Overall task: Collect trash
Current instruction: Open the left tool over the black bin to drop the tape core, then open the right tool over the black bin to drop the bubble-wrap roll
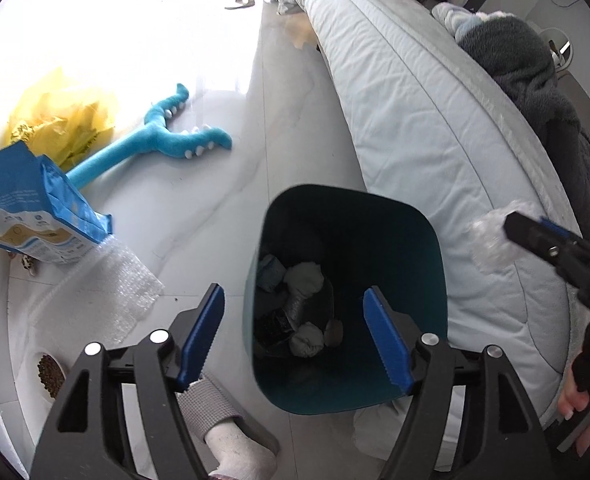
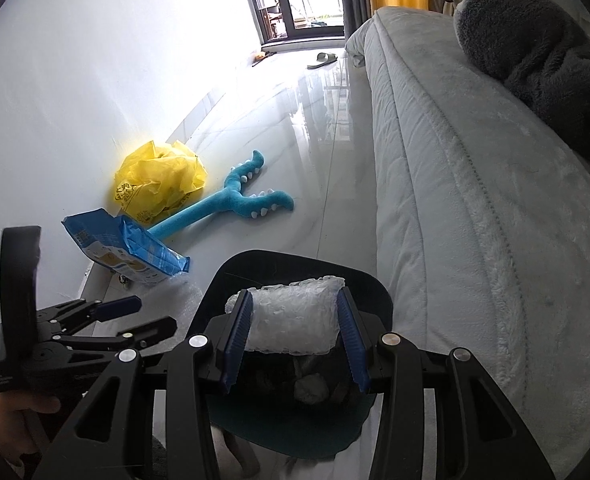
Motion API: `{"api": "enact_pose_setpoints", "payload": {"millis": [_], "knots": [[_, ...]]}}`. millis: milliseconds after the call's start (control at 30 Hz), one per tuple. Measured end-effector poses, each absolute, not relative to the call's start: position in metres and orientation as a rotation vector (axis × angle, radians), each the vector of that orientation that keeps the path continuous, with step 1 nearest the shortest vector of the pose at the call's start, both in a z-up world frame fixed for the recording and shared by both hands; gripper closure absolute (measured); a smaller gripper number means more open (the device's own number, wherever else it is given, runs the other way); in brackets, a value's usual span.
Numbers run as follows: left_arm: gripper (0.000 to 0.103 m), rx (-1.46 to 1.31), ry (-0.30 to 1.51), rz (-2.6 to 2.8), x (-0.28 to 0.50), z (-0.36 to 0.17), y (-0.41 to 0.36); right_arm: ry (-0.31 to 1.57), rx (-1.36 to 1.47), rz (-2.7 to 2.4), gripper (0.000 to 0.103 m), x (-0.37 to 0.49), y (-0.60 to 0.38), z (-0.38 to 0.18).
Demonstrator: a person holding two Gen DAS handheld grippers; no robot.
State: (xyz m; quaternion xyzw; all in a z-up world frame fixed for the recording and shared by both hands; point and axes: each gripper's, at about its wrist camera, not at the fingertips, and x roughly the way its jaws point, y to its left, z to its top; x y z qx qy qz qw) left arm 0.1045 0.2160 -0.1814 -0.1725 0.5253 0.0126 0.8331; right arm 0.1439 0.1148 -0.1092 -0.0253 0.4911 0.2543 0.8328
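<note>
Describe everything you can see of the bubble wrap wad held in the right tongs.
The wad is a clear, whitish bundle of bubble wrap, crumpled into a rough pillow shape. It lies crosswise between the blue pads of the right tongs, which press on both its ends. It hangs above the open teal bin, touching nothing else.

Bin (image 2: 295, 432) contents mostly behind bubble wrap (image 2: 295, 320)

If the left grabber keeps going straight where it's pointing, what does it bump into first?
Probably the teal trash bin: the left gripper is open, empty, and aimed into its mouth. It would likely meet the crumpled trash inside first, though depth is hard to judge.
</note>
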Motion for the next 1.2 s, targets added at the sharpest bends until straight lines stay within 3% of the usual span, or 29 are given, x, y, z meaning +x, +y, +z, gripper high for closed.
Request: {"api": "enact_pose_setpoints", "payload": {"millis": [667,933,1200], "knots": [[0.022,-0.205,0.755,0.142,0.066,-0.083,0.234,1.231,-0.146,0.530,0.058,0.148,0.152,-0.189],[0.014,-0.142,0.650,0.146,0.056,-0.046,0.215,1.301,-0.206,0.501,0.041,0.140,0.148,-0.207],[0.007,-0.054,0.546,0.165,0.041,-0.006,0.189,1.215,-0.145,0.525,0.033,0.126,0.121,-0.165]]}}
